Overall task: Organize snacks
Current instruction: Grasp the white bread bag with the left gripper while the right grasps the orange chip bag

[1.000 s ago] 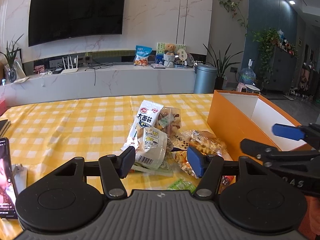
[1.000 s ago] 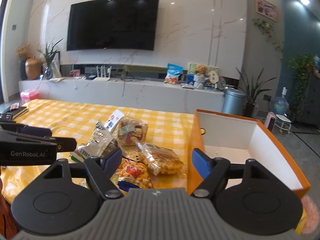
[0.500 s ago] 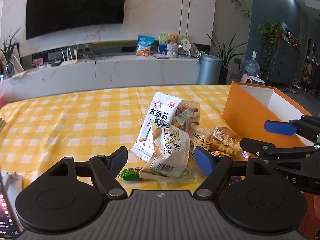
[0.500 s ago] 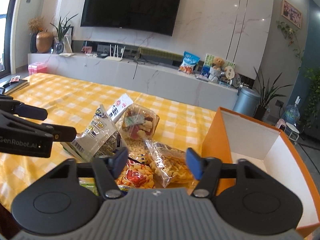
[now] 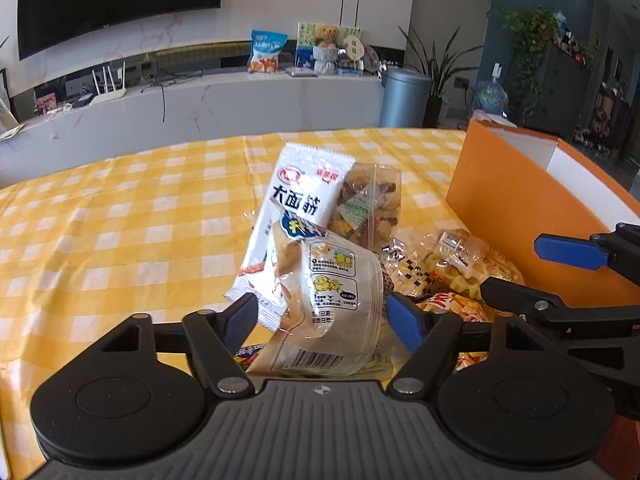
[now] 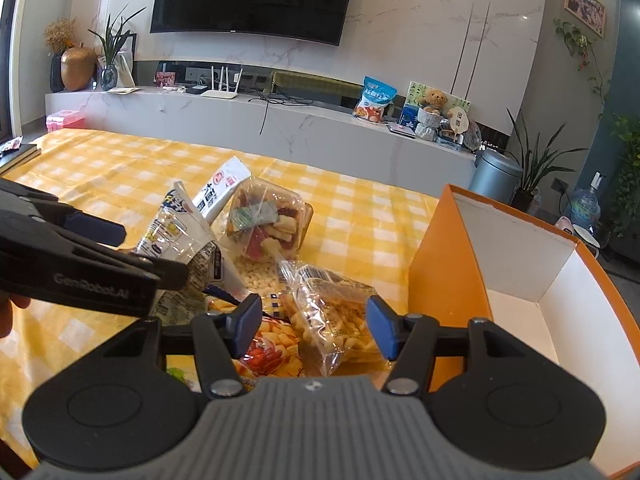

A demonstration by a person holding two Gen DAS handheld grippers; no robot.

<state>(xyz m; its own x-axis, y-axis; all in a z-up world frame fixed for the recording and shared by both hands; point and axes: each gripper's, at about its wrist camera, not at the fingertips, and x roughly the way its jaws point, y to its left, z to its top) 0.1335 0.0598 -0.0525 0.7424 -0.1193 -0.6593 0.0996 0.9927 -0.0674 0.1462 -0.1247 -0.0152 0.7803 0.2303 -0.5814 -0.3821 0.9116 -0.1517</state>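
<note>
A pile of snacks lies on the yellow checked table beside an open orange box (image 5: 500,216) (image 6: 448,264). My left gripper (image 5: 322,316) (image 6: 132,248) has a clear pack with chick pictures (image 5: 336,300) between its closing jaws; the pads do not visibly press it. Behind it lie a white packet with Chinese text (image 5: 304,204) (image 6: 224,188) and a clear tub of mixed nuts (image 5: 368,212) (image 6: 268,224). My right gripper (image 6: 314,322) (image 5: 560,272) is opening slightly around a clear bag of yellow crackers (image 6: 336,312) (image 5: 460,264), without gripping it.
A red-orange snack pack (image 6: 272,348) lies under the right gripper's left finger. The box is white inside, with its near wall right of the pile. A hand (image 6: 8,308) holds the left gripper. Bare tablecloth (image 5: 120,220) stretches left of the pile.
Both grippers have moved forward and down onto the snack pile. The left jaws now flank the chick pack; the right jaws have narrowed around the cracker bag.
</note>
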